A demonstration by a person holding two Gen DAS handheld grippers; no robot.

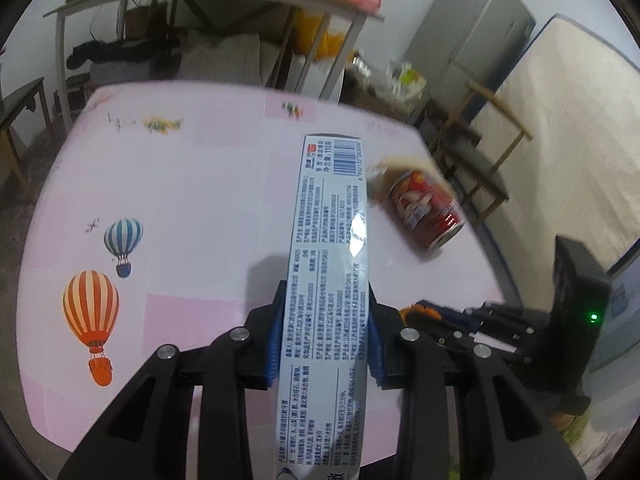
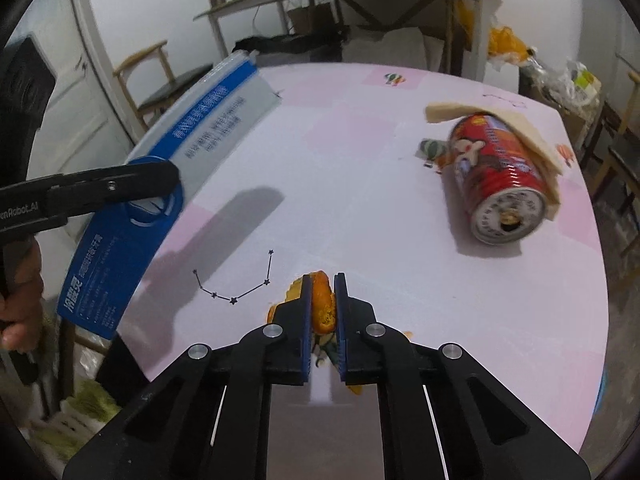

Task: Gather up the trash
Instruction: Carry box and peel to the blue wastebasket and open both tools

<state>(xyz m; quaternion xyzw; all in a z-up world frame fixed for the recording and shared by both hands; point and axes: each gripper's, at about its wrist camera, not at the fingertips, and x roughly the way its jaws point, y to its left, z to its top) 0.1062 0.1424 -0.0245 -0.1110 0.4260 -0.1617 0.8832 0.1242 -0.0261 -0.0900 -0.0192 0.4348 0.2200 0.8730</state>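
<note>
— What do we list as the supporting surface?
— A table (image 2: 360, 184) under a pale pink cloth, printed with hot-air balloons (image 1: 91, 312), small aeroplanes and a star constellation (image 2: 236, 280).
— And what do we record lying directly on it?
— One red drink can (image 2: 500, 176) on its side, open end toward the right wrist camera, with a beige scrap (image 2: 528, 136) draped over it.
</note>
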